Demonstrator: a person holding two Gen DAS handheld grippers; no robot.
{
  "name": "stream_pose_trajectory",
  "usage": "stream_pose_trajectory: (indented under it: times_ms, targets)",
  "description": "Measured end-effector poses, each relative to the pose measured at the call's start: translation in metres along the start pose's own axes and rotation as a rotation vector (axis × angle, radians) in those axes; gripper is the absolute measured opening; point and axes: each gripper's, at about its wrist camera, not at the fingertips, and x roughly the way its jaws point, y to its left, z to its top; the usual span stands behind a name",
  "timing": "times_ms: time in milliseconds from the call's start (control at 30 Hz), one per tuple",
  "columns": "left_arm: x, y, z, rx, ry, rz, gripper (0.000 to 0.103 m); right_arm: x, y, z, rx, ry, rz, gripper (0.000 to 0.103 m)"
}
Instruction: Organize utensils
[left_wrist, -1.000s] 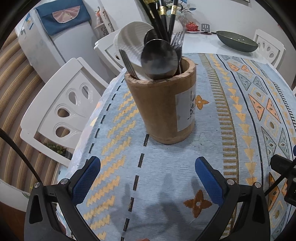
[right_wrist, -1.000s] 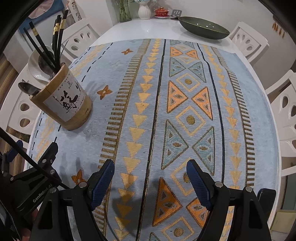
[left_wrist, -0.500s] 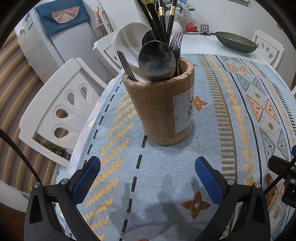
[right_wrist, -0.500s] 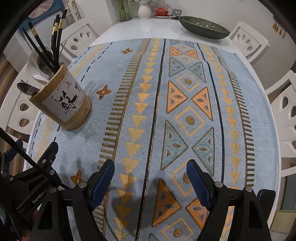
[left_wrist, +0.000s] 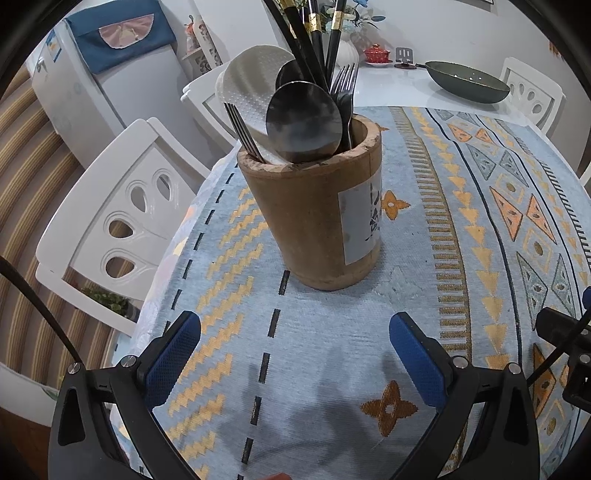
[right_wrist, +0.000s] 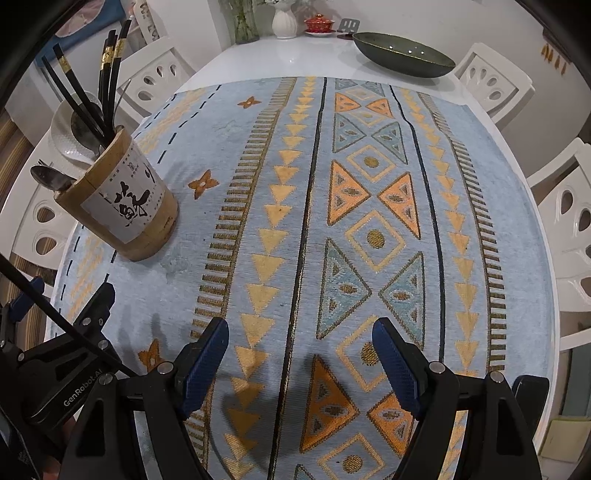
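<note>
On the patterned tablecloth (right_wrist: 236, 155) your bamboo utensil holder (left_wrist: 314, 218) stands upright, full of spoons, forks and chopsticks (left_wrist: 314, 33); its white label (right_wrist: 125, 192) bears black calligraphy; your left gripper (left_wrist: 293, 350), marked "GenRobot.AI", and right gripper (right_wrist: 301, 354) both gape empty.

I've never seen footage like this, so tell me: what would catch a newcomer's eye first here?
Probably the bamboo utensil holder, standing upright near the left edge of the patterned tablecloth, crammed with black chopsticks, spoons and forks. Next, the blue-padded fingers of the left hand-held gripper at the bottom of the left view, open and empty just short of the holder. A dark green bowl sits at the table's far end.
</note>
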Motion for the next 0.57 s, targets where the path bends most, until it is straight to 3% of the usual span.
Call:
stream_pose_trajectory:
  times_ms: [300, 567]
  targets:
    - [-0.003, 0.002, -0.002, 0.01, -0.007, 0.016, 0.102, 0.001, 0.001, -0.002, 0.007, 0.001, 0.013, 0.078]
    - [0.005, 0.016, -0.007, -0.045, 0.013, 0.003, 0.102, -0.005, 0.001, -0.005, 0.028, -0.03, 0.045, 0.078]
